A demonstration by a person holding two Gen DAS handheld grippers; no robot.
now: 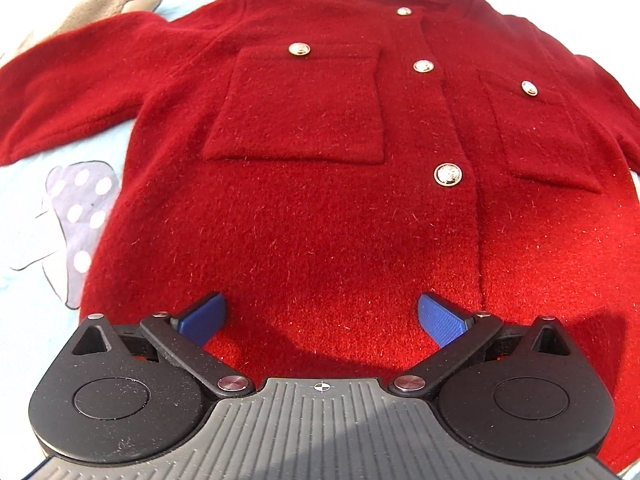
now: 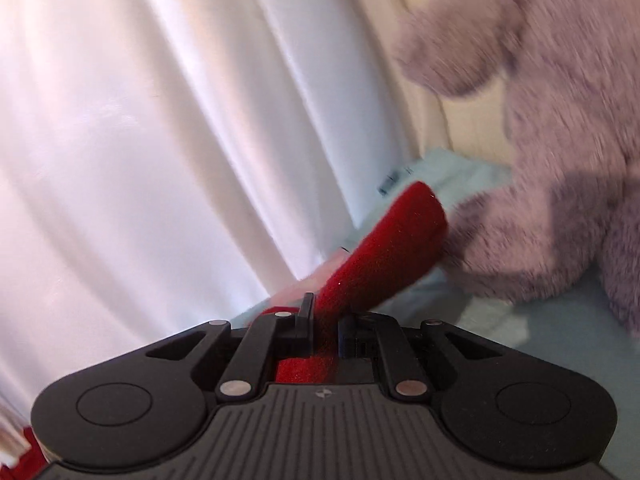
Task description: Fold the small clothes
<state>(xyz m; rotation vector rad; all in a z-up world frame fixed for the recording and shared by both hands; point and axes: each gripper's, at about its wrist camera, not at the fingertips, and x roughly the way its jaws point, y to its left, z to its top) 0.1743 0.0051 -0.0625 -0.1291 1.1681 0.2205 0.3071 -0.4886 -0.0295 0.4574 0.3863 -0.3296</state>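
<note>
On the bed sheet: a red cardigan [image 1: 320, 128] lies flat, front side up, filling most of the left wrist view.
Left sleeve area: 1 sleeve [image 1: 72, 80] stretches out toward the left edge over the pale blue sheet [image 1: 24, 300].
Fabric: fuzzy red wool-like knit with fine hairs catching the light.
Pockets: 2 patch pockets, 1 left of the placket [image 1: 296, 108] and 1 right of it [image 1: 548, 140], each with a gold button at its top edge.
Placket: 3 gold buttons run down the middle; the lowest [image 1: 447, 175] is the largest in view.
Left gripper [image 1: 320, 320]: fingers spread wide apart with blue pads [image 1: 440, 320] showing, hovering just over the hem and grasping nothing.
Right gripper [image 2: 322, 328]: fingers clenched on a strip of the red cardigan [image 2: 384, 248], which rises from between them and curves up to the right.
Sheet print: a grey shape with white dots [image 1: 80, 216] sits left of the hem.
Left background: a beige plush item [image 1: 100, 0] lies beyond the sleeve.
Room, right wrist view: white curtain folds [image 2: 160, 120] fill the left, and a blurred lilac-grey plush toy [image 2: 560, 140] sits on the right upon the pale blue sheet [image 2: 560, 340].
</note>
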